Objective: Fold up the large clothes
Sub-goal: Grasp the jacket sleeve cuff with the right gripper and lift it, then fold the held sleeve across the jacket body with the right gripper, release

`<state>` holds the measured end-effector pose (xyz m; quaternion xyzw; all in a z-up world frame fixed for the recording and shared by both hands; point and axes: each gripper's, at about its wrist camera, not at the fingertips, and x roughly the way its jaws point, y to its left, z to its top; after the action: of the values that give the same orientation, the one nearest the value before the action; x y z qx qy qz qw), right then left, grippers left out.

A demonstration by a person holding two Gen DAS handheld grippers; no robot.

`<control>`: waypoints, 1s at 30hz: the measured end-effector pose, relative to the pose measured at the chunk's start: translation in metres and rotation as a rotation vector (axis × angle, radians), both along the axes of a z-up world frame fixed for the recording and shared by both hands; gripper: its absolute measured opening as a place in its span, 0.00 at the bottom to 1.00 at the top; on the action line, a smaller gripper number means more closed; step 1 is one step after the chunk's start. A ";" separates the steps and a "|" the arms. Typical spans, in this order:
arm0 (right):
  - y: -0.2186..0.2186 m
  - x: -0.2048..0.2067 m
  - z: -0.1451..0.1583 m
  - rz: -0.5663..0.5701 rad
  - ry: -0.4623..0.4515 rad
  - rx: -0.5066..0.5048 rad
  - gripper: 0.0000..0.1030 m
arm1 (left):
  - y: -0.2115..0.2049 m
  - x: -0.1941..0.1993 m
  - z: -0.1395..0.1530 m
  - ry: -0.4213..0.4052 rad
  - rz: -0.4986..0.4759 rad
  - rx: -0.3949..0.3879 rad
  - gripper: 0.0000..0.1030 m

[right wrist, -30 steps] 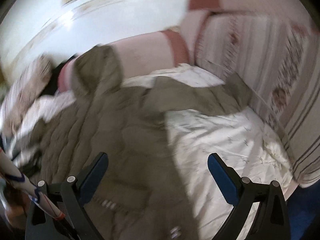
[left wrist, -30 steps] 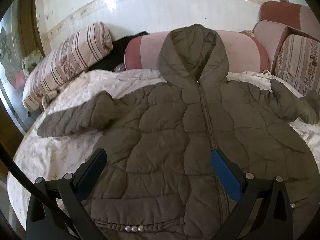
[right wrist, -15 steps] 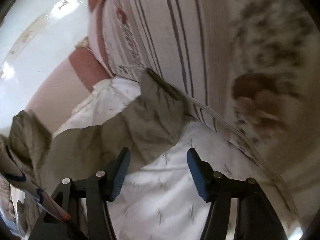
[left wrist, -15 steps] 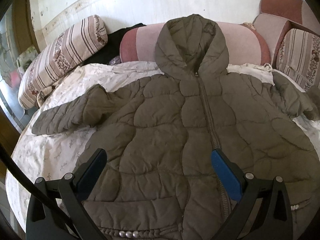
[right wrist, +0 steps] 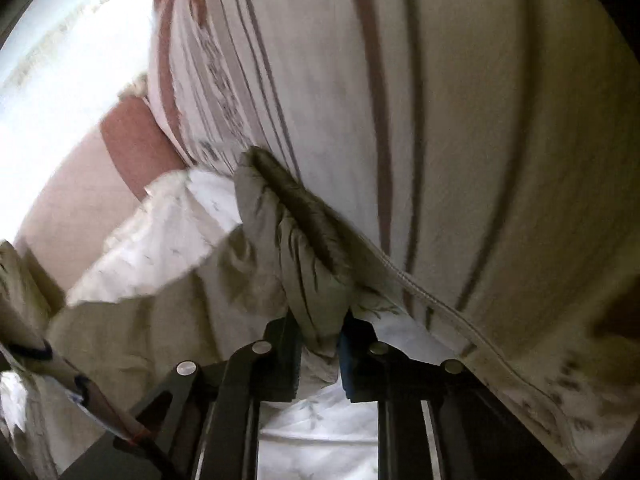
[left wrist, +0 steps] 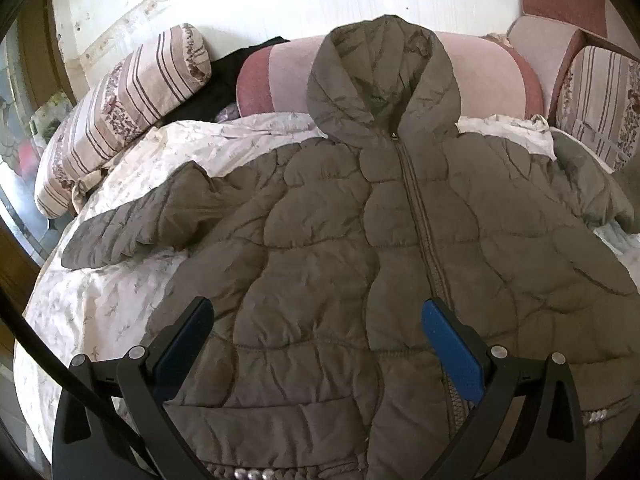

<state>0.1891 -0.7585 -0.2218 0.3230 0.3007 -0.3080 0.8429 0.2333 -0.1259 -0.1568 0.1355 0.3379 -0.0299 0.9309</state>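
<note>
We see the olive quilted jacket point(left wrist: 360, 248) spread front-up on the bed point(left wrist: 100, 300), zipped, its hood point(left wrist: 384, 80) propped against the pink bolster point(left wrist: 280, 80) at the head edge and its hem at the near edge. Its long axis runs from near edge to head edge; the two sleeves reach out toward the side edges.

The left claw point(left wrist: 316, 344) hovers above the lower front of the jacket with its jaws spread wide and nothing between them. The right claw point(right wrist: 320, 344) is closing, and we see the cuff end of the right sleeve point(right wrist: 304, 264) already bunched between its blue pads; some white sheet may be caught with it, though we cannot tell for certain.

The coming move, as we judge it, turns on this relation: the sleeve lies outward from the body, hard against the striped cushion point(right wrist: 440, 120) at the bed's side edge, so the right hand is the nearer one to carry it inward across the chest.

The left wrist view gives the whole garment and the free left sleeve point(left wrist: 152, 220); only the right wrist view shows the pinch itself.
</note>
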 end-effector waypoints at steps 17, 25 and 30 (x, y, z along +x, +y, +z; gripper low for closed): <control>0.089 -0.057 0.225 0.078 -0.234 -0.263 0.15 | 0.024 -0.015 0.027 -0.051 0.035 -0.047 1.00; 0.178 -0.035 0.276 0.228 -0.299 -0.296 0.15 | 0.055 -0.018 0.041 -0.066 0.078 -0.087 1.00; 0.230 -0.015 0.285 0.336 -0.323 -0.284 0.15 | 0.080 -0.020 0.053 -0.080 0.110 -0.123 1.00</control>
<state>0.1741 -0.5289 0.0629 0.1922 0.1656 -0.1476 0.9559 0.2137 -0.0461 -0.1041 0.0602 0.3048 0.0059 0.9505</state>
